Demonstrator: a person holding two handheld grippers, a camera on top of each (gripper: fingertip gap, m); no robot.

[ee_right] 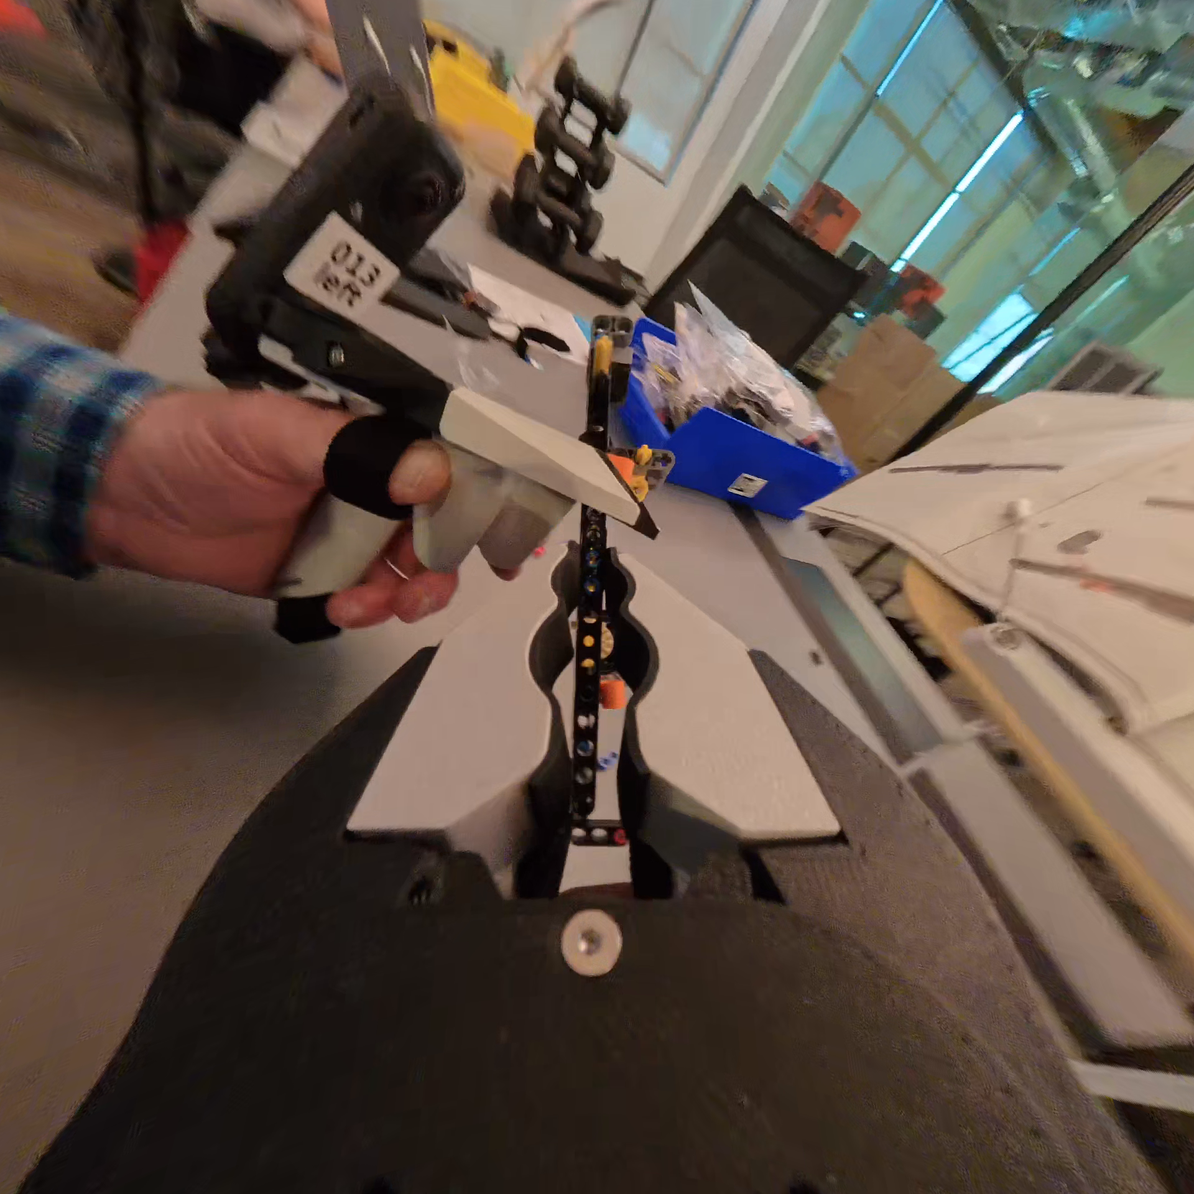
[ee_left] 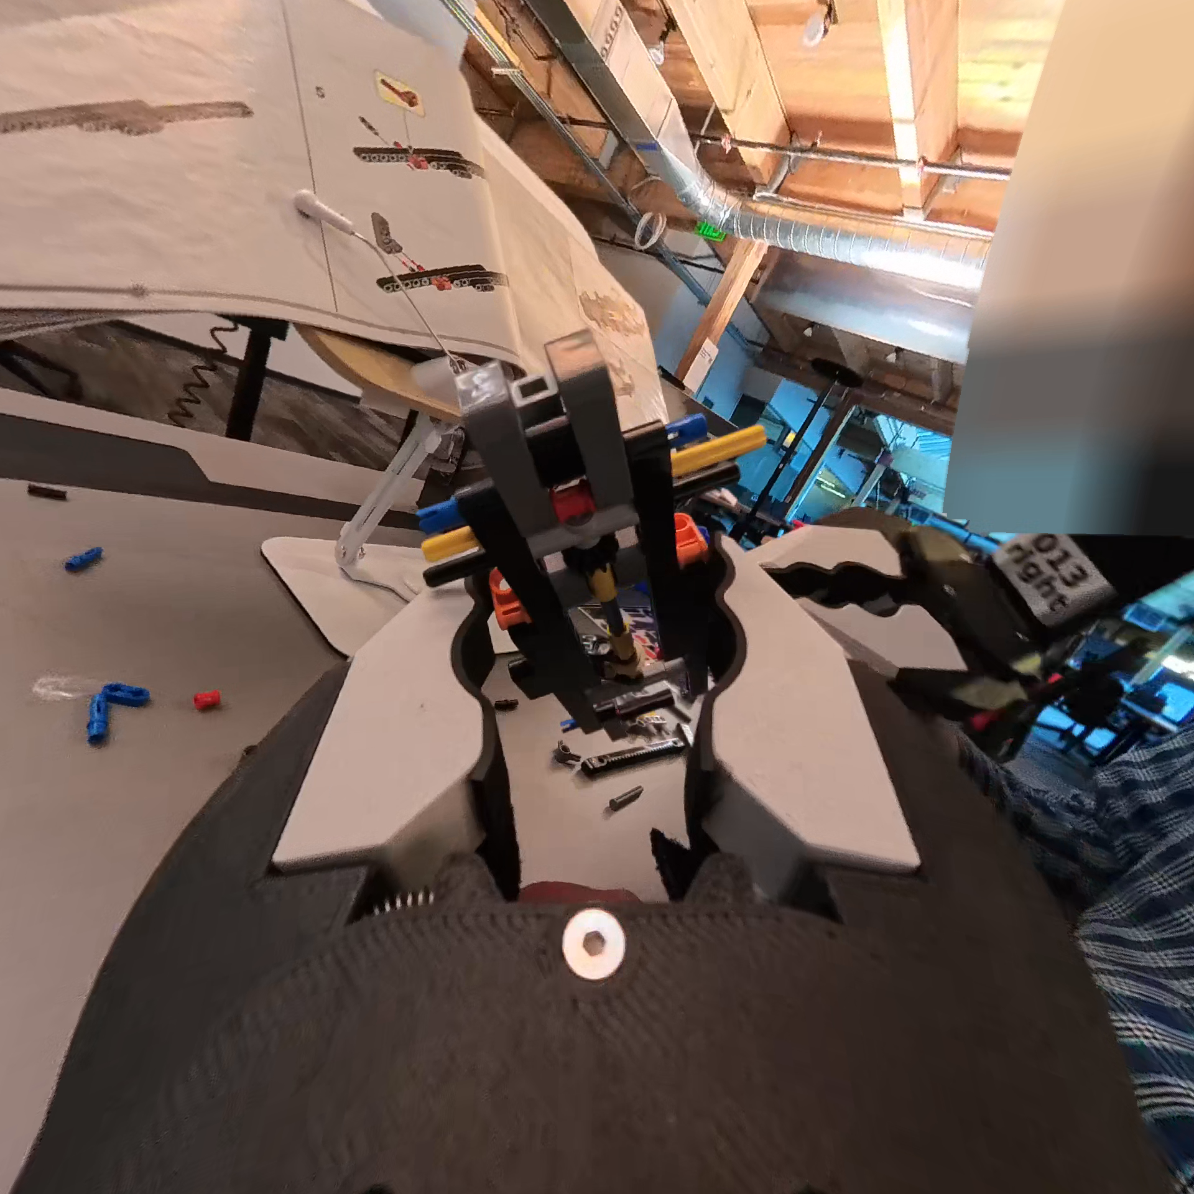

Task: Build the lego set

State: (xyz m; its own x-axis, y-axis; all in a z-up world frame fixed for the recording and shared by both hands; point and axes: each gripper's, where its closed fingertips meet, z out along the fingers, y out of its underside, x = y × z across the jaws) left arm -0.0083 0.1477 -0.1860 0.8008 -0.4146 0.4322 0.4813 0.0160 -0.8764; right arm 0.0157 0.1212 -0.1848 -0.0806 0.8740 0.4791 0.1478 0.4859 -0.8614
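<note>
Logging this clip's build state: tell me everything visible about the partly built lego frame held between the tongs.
The lego frame is a plastic, partly built assembly: two long black holed beams running in parallel, joined by grey crosspieces, with blue, yellow and black axles or pins sticking out sideways, orange connectors on both flanks, a red piece near the middle and a yellow-and-black shaft down its centre. It is lifted off the table. The left tongs flank its beams; the right tongs close on one beam edge-on.

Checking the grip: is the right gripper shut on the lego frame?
Cannot tell: the lego frame stands between the right gripper fingers, contact unclear.
</note>
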